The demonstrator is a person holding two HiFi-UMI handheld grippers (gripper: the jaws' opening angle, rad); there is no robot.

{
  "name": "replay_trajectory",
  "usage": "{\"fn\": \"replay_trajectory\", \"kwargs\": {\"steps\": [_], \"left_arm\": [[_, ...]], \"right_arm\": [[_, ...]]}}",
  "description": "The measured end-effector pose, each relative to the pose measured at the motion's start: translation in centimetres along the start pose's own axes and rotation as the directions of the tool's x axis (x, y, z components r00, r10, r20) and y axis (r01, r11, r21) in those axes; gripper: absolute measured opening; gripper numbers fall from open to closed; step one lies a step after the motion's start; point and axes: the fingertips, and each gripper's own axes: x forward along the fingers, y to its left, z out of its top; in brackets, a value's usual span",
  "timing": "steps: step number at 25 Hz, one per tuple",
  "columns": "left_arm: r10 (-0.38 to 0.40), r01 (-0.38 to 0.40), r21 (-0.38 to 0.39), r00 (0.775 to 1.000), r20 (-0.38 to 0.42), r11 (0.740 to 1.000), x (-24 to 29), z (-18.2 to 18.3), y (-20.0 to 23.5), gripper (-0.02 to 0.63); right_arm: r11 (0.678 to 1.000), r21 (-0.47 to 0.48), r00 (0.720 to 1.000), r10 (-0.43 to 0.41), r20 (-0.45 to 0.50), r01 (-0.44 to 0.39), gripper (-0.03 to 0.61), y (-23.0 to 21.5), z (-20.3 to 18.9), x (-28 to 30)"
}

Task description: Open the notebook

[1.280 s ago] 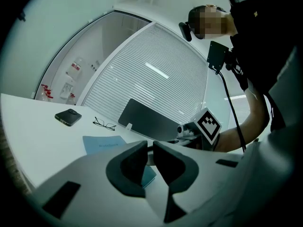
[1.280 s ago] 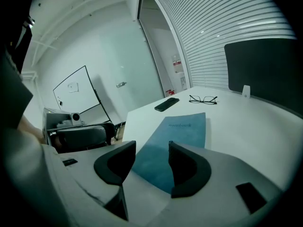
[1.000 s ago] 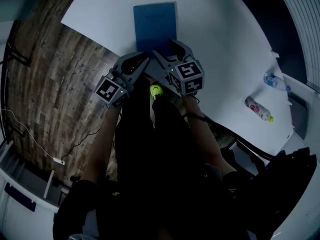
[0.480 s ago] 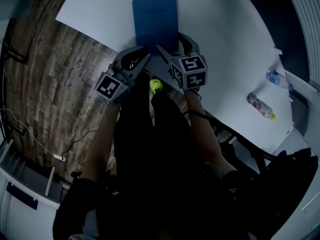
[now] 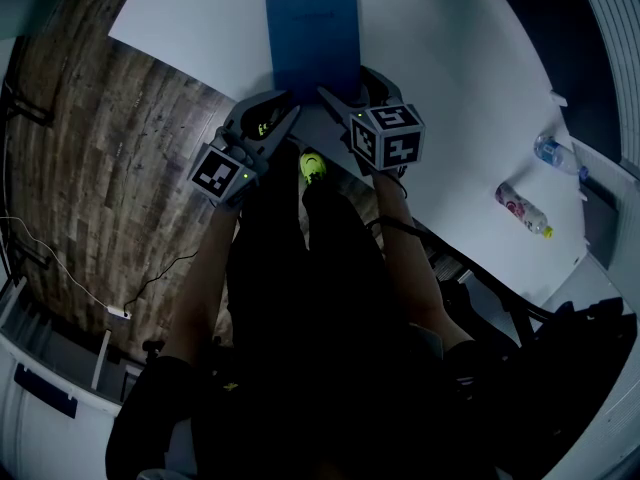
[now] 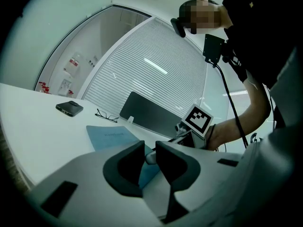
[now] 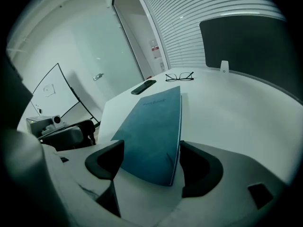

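Evidently closed, the blue notebook [image 5: 312, 38] lies between right gripper [image 7: 151, 150] jaws, just opened; left gripper [image 6: 150, 148] jaws slightly apart.

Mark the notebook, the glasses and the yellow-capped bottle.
notebook [image 7: 151, 131]: right gripper view, middle of the blue cover.
glasses [image 7: 180, 75]: right gripper view, bridge between the lenses.
bottle [image 5: 518, 211]: head view, the labelled body, lying on its side.

We are seeing bare counter [image 5: 440, 88] lying right of the notebook [image 5: 312, 38]; glasses [image 7: 179, 76] and a dark device [image 7: 143, 86] are sitting beyond it.
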Motion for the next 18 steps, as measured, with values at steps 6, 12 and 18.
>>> {"fn": "replay_trajectory", "kwargs": {"steps": [6,12,18], "left_arm": [[0.01,-0.01,-0.001,1.0,0.001,1.0,-0.5,0.0,0.4,0.066],[0.012,-0.012,-0.009,1.0,0.004,1.0,-0.9,0.1,0.6,0.066],[0.014,-0.014,-0.022,1.0,0.012,1.0,-1.2,0.1,0.3,0.066]], "right_arm": [[1.0,0.03,1.0,0.001,0.002,-0.001,0.351,0.1,-0.1,0.3],[0.998,0.048,0.999,-0.036,-0.001,0.036,0.259,-1.1,0.1,0.3],[0.998,0.054,0.999,-0.04,-0.011,0.041,0.12,-1.9,0.0,-0.3]]}}
